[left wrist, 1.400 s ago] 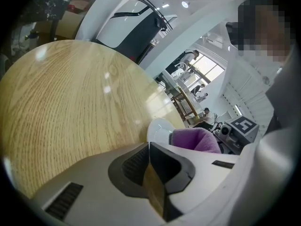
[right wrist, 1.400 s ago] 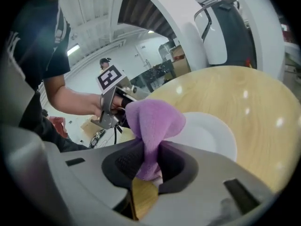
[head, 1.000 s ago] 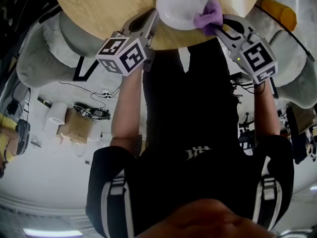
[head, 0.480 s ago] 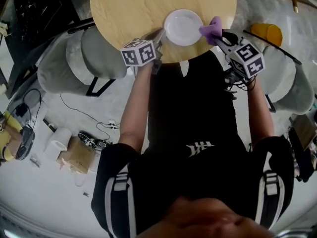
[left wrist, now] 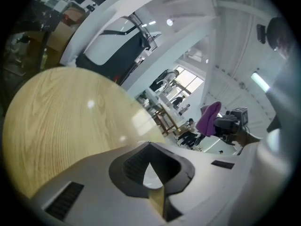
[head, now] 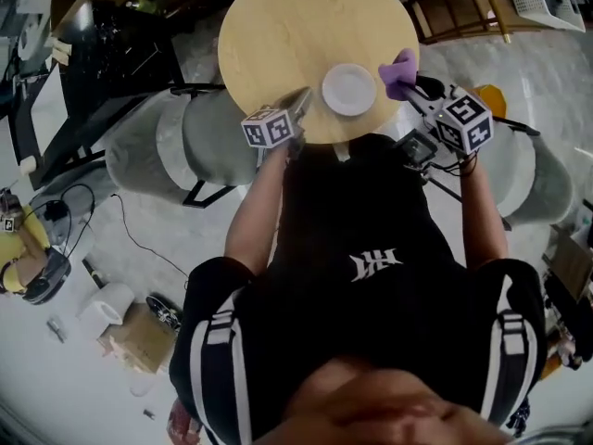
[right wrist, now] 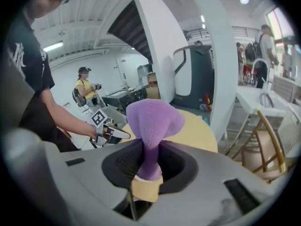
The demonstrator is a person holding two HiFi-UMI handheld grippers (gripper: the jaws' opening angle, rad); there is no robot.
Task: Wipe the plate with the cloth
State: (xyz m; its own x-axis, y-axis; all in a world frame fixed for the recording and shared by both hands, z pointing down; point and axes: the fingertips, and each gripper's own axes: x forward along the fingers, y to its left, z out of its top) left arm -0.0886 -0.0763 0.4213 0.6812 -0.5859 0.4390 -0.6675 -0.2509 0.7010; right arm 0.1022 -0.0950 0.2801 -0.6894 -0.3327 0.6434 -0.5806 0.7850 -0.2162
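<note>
A white plate [head: 349,89] sits on the round wooden table [head: 296,26] near its front edge. My left gripper [head: 306,95] hovers just left of the plate's rim, its jaws having just closed the last bit with nothing between them [left wrist: 156,188]. My right gripper [head: 411,83] is to the right of the plate, shut on a bunched purple cloth [head: 399,70] that stands up out of its jaws [right wrist: 146,180]. The cloth [right wrist: 153,119] hangs clear of the plate. The left gripper view also catches the cloth [left wrist: 208,117] across the table [left wrist: 61,112].
Grey upholstered chairs stand left [head: 157,146] and right [head: 533,179] of the table, a wooden chair [head: 463,3] behind it. A yellow object [head: 489,96] lies by the right chair. Dark shelving [head: 102,54] at the left; cables, a paper roll and a box [head: 130,336] on the floor.
Both grippers have risen from the table. The cloth has come off the plate's right rim and moved to its right. The left gripper's jaws have drawn back from the plate's left rim.
</note>
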